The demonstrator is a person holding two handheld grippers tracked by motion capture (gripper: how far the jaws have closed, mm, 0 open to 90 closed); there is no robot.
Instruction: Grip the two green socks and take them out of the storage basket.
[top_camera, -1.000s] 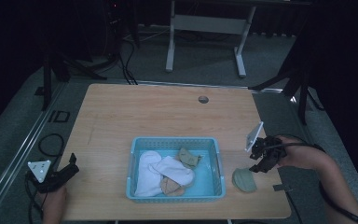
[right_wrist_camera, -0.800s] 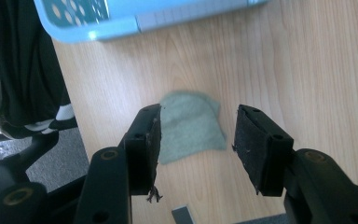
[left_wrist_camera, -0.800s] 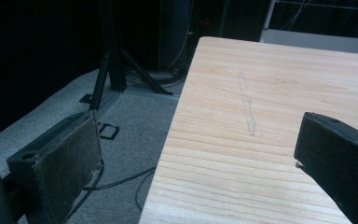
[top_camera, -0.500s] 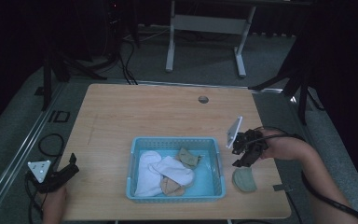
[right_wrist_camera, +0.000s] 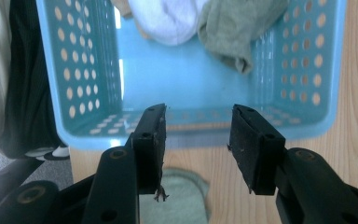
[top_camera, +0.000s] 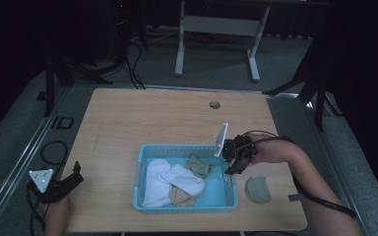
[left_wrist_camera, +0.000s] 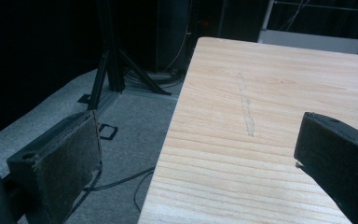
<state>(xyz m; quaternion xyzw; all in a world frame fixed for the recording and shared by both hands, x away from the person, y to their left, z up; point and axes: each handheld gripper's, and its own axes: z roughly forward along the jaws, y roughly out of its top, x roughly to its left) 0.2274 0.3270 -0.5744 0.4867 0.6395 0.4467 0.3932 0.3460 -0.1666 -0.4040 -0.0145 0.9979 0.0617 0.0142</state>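
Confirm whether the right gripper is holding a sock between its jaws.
No: in the right gripper view the right gripper has bare open jaws, with the folded green sock lying on the table beneath.

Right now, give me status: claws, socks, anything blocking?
Right claw empty, jaws just narrowing, at basket right wall. Left claw open, idle at table corner. Green sock outside basket. Nothing blocking.

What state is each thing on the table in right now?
Blue basket: upright, holding socks.
White socks: heaped inside the basket.
Olive sock: crumpled in the basket.
Green sock: flat on the table, outside the basket.
Right gripper: open, empty, jaws just closing somewhat.
Left gripper: open, empty.
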